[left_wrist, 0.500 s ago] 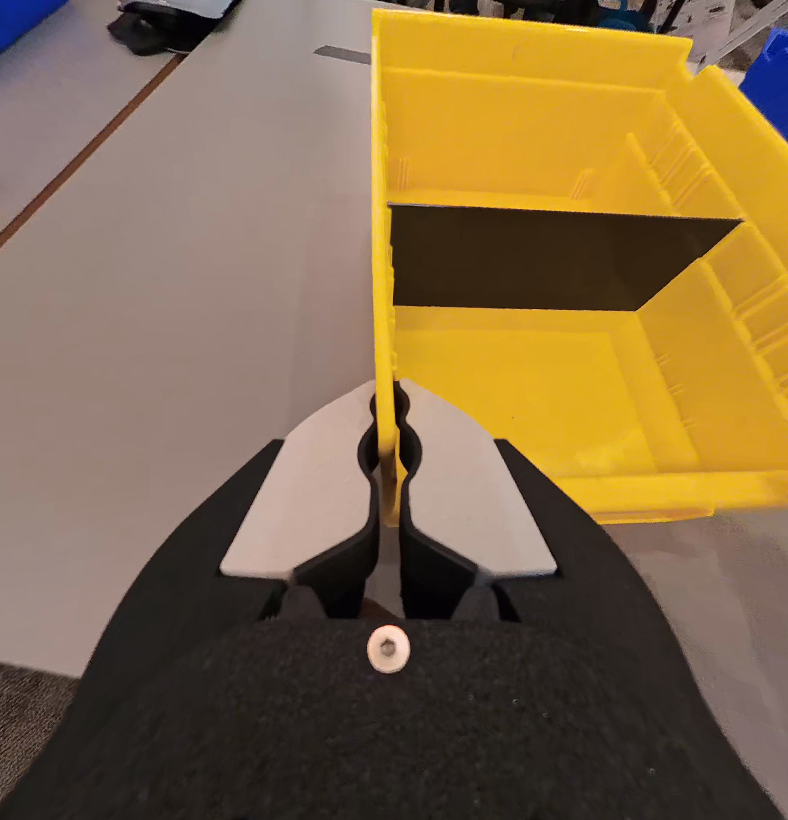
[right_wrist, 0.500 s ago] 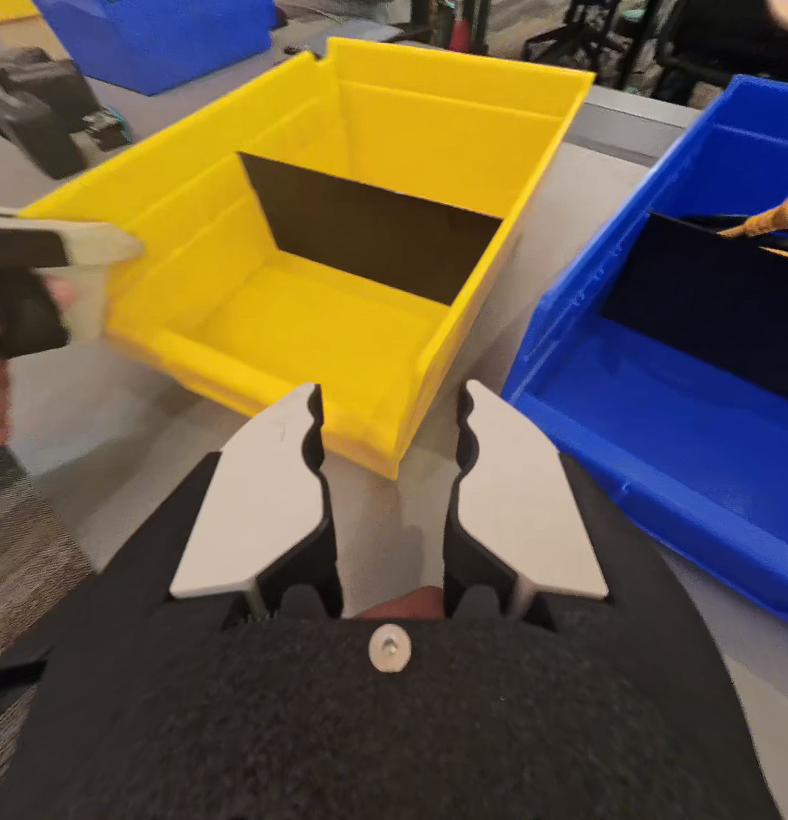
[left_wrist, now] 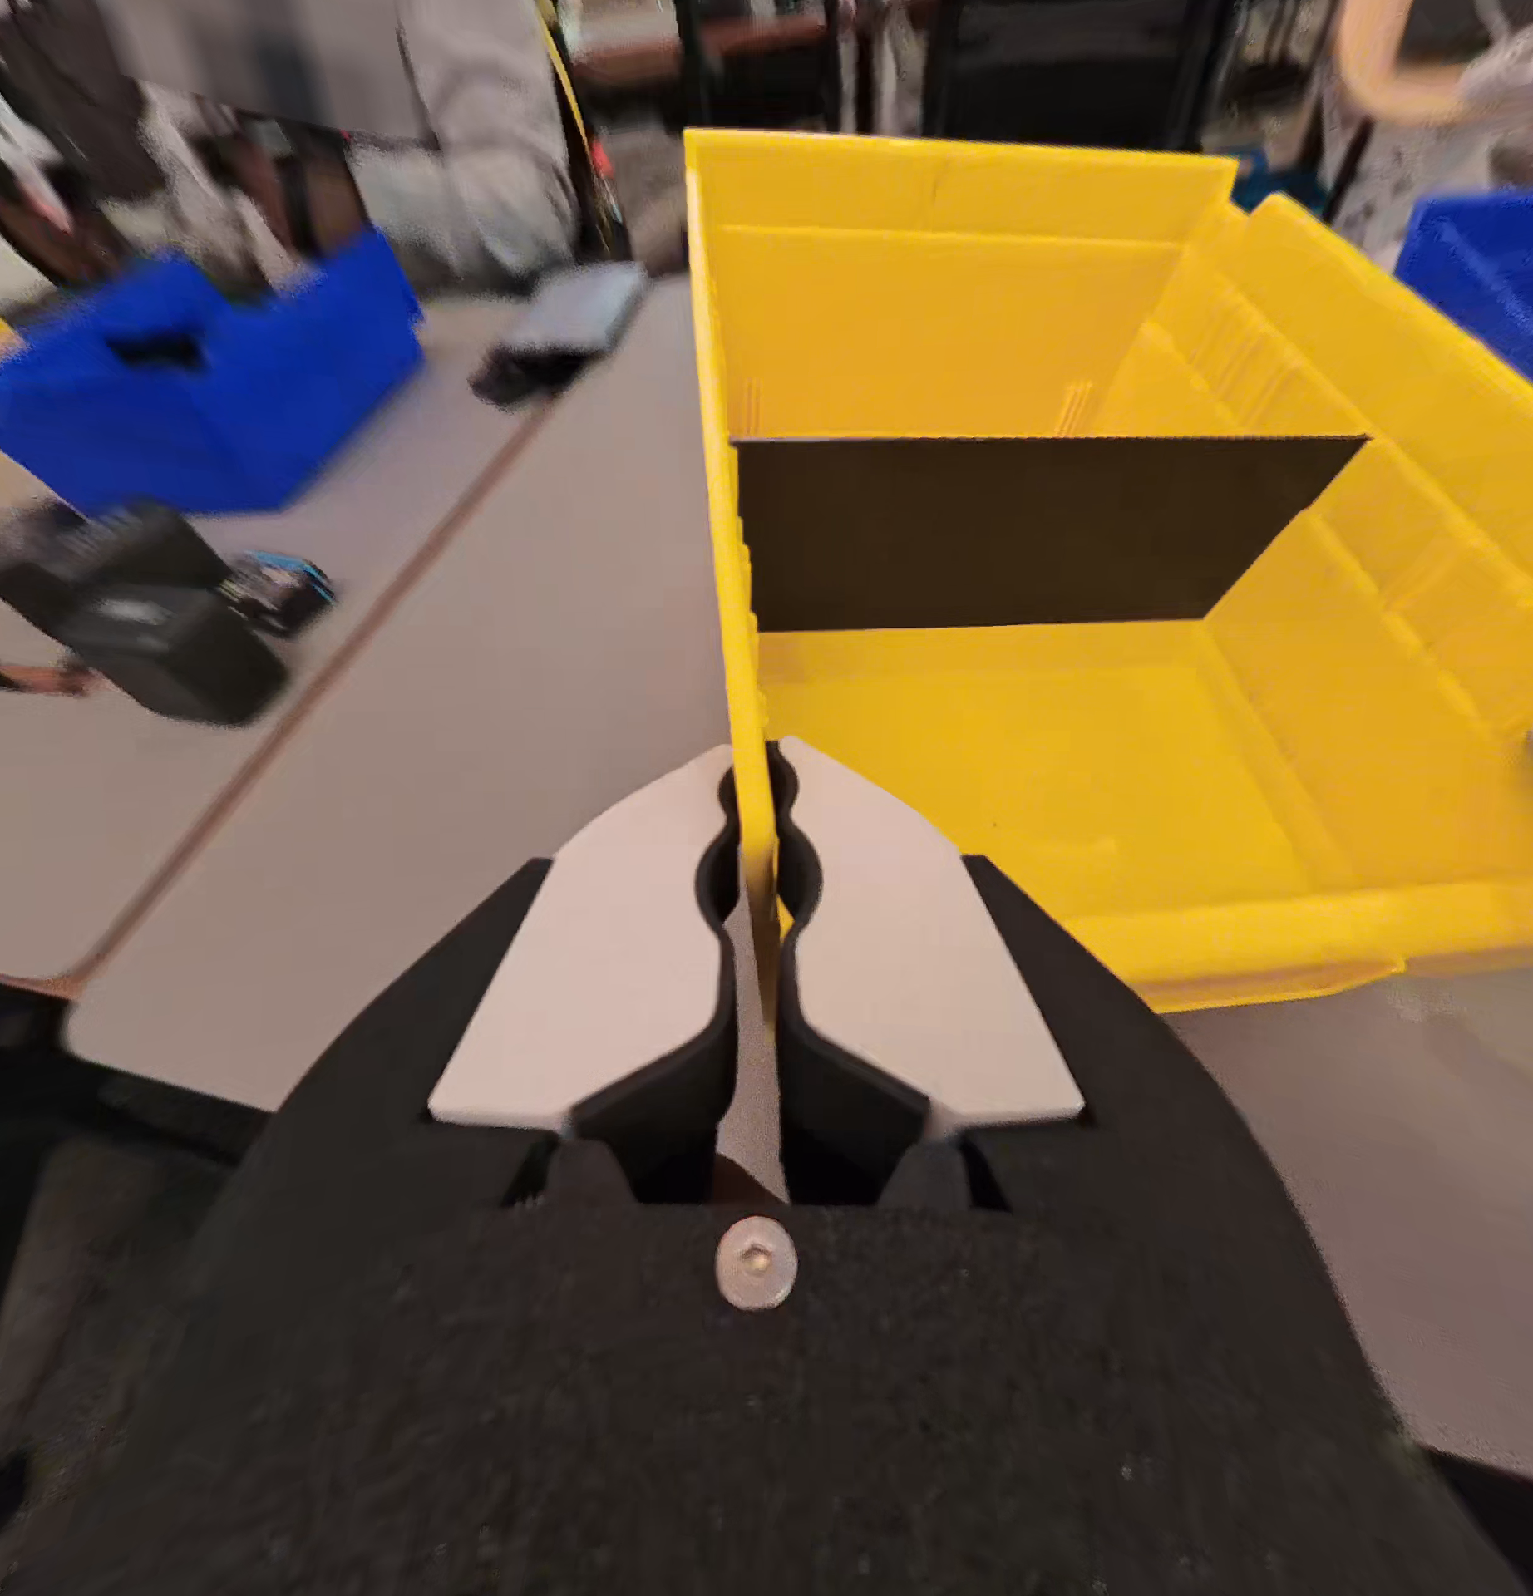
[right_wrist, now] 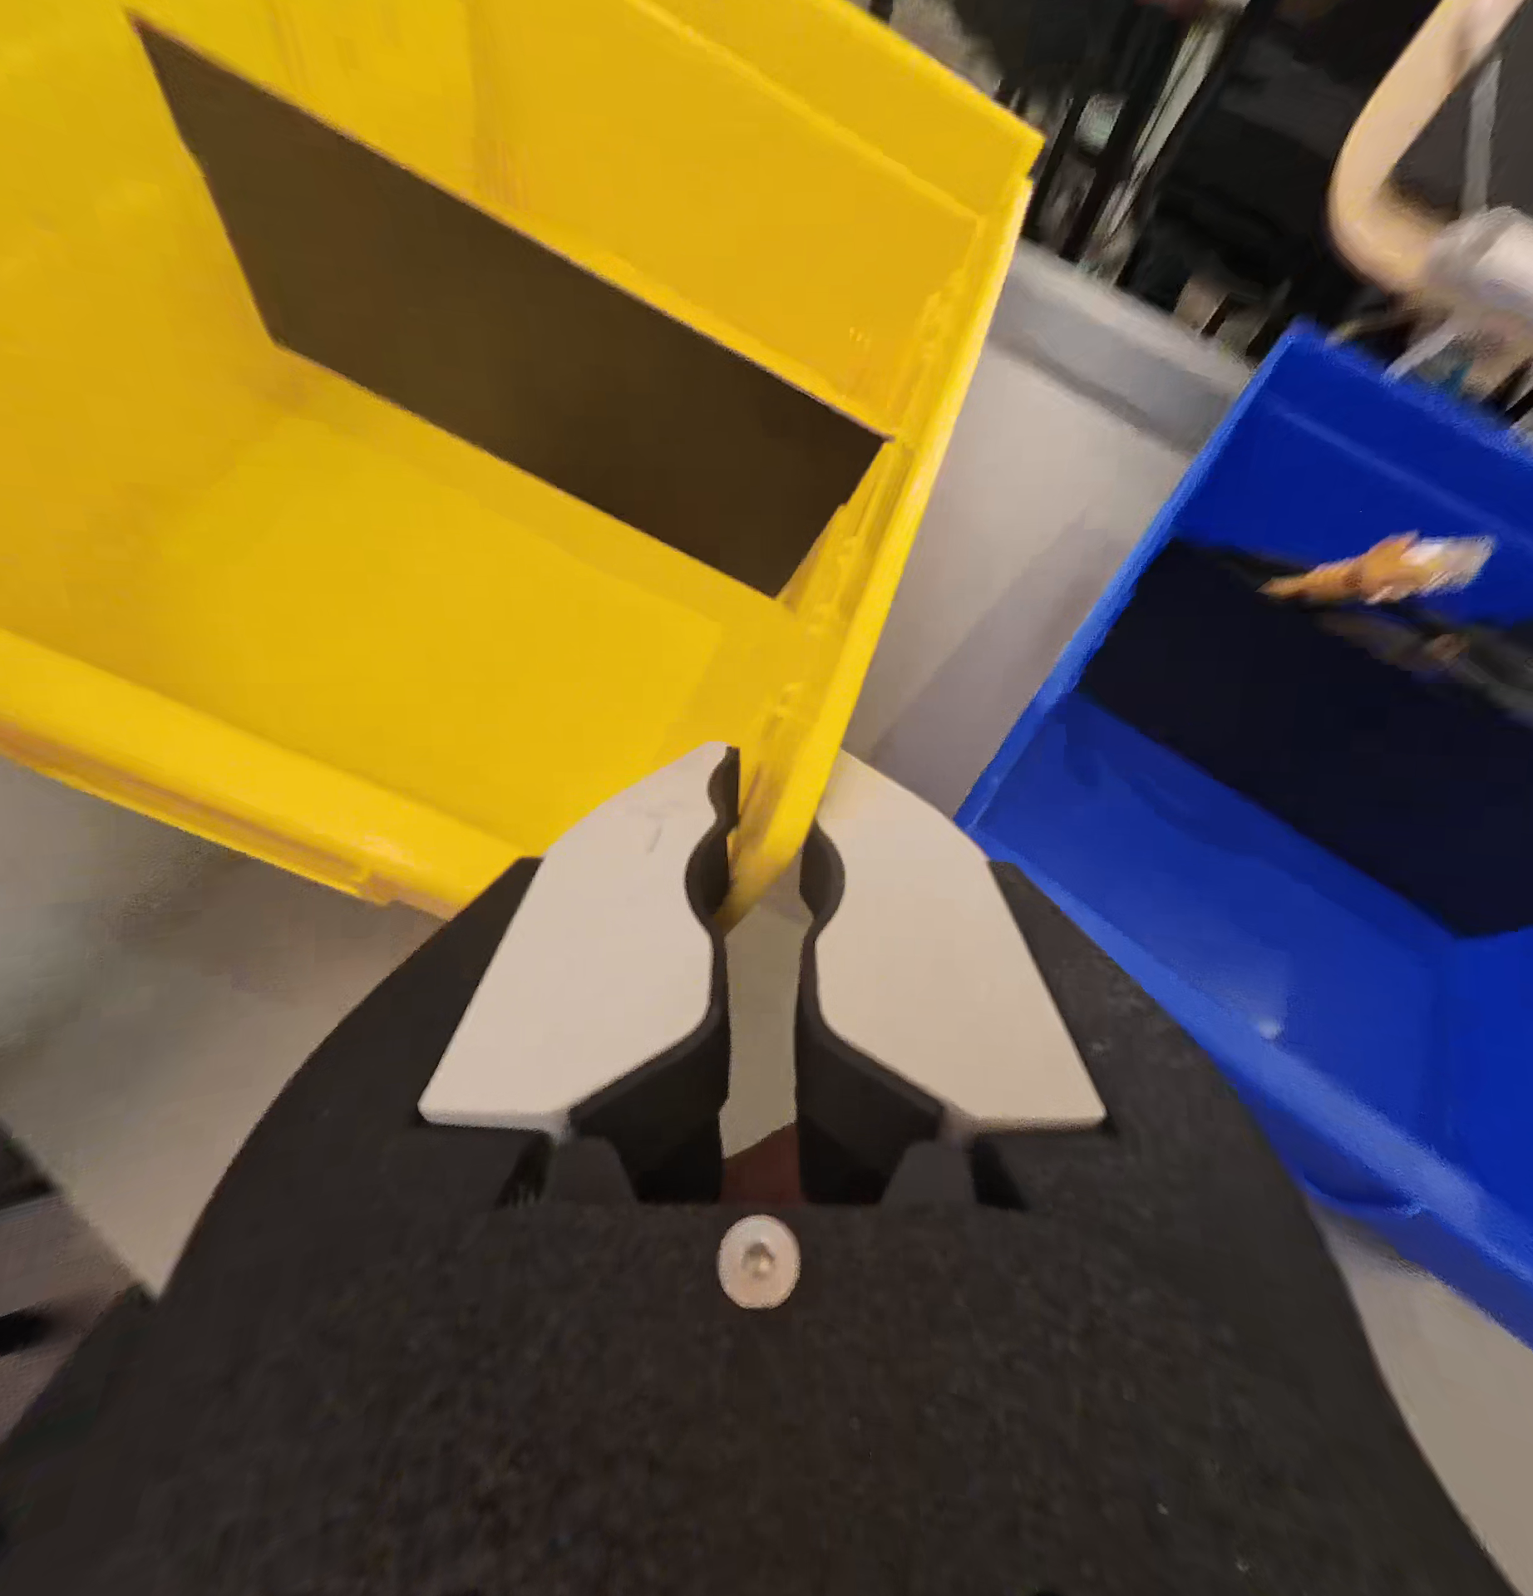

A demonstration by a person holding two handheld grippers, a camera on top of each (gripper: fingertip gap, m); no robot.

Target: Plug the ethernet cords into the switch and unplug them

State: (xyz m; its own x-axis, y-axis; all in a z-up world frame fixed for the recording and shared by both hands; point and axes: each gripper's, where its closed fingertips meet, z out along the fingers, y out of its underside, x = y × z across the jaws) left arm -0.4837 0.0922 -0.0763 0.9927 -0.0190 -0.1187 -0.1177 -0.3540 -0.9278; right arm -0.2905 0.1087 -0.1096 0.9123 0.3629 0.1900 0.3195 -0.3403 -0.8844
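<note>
Yellow bin [left_wrist: 962, 328] walls pinched by both grippers (left [left_wrist: 756, 769], right [right_wrist: 776, 769])

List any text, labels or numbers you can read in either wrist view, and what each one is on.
None can be read.
yellow bin: plain plastic, no lettering visible.
black divider: blank.
blue bin: no lettering visible.
black device, far left: any marking is too blurred to read.
</note>
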